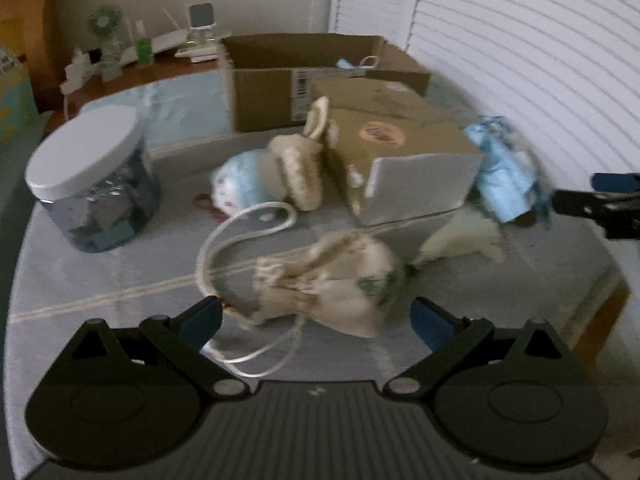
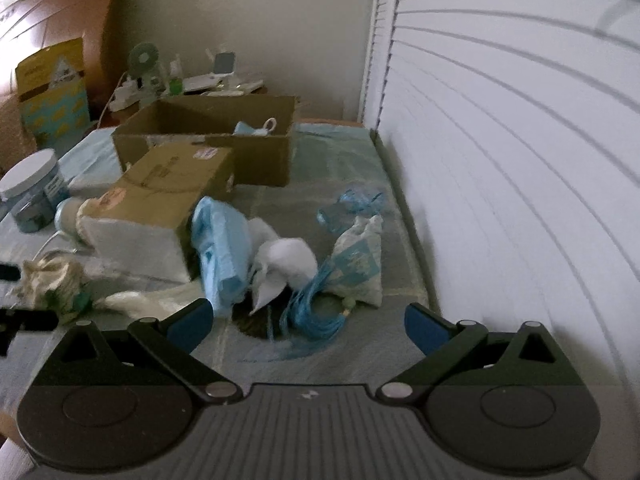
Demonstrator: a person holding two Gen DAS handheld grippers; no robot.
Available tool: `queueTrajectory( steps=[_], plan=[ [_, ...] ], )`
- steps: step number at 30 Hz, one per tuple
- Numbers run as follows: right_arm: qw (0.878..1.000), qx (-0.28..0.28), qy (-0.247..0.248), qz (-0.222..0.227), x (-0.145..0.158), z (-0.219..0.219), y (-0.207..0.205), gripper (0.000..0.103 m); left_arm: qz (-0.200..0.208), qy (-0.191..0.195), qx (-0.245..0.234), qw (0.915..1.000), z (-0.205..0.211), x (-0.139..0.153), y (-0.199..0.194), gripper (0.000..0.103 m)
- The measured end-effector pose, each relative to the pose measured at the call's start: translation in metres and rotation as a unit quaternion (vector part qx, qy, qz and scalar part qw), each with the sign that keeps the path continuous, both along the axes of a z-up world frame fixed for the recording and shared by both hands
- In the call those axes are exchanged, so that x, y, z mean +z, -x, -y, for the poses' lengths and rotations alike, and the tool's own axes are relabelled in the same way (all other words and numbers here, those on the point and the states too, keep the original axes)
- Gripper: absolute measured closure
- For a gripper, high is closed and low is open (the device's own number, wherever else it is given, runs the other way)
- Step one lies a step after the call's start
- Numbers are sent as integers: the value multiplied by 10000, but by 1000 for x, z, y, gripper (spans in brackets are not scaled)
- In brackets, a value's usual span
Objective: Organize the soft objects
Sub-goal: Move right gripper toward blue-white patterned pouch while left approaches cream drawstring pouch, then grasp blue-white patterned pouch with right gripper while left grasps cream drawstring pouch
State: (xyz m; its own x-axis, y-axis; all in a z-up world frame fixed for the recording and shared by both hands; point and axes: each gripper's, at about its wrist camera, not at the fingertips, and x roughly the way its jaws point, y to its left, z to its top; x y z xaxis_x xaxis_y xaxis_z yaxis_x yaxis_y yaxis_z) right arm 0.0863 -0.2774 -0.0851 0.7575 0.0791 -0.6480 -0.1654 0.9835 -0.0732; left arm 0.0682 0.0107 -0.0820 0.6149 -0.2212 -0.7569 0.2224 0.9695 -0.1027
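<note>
The left gripper [image 1: 316,320] stands spread wide, nothing between its blue pads, a beige drawstring pouch [image 1: 332,284] lying just ahead of them with its white cord [image 1: 236,240] looped toward the left finger; the right gripper [image 2: 306,328] is likewise released and empty, low over a heap of soft things: a light-blue cloth bundle [image 2: 218,248], a white pouch [image 2: 284,268], a blue tassel [image 2: 316,312] and a patterned sachet [image 2: 358,268]. All of it rests on a pale blue-grey bedcover [image 1: 120,280] crossed by stitched lines; a closed cardboard box [image 1: 400,152] lies in the middle and an open carton [image 2: 208,144] behind it holds a blue item already. Louvred white doors [image 2: 500,120] close the right side; a cluttered wooden stand with a small fan [image 1: 105,22] sits by the far wall. Only the left view shows plainly the white-lidded jar [image 1: 92,176] and the knitted bootie [image 1: 300,164]; only the right shows the sachet.
</note>
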Motion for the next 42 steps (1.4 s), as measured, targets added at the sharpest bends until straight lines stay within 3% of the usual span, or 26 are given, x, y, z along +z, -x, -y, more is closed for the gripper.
queueTrajectory(
  steps=[4,7,22,35,42],
  plan=[
    [9997,-167,19,173,5,4,-5,3,80,125,-89,9999,8,-1,-2,3],
    [9993,-268,8,267,8,8,-12,14,50,185,-83,9998,9,-4,-7,3],
    [9965,-794,17,265,-4,12,-71,38,55,277,-100,9996,6,-2,-14,3],
    [9969,-783,-15,-123,-24,17,-82,39,-109,342,-21,9994,7,-7,-23,4],
    [9974,-540,-321,-347,-22,18,-82,41,-209,413,131,9988,7,-4,-23,4]
  ],
)
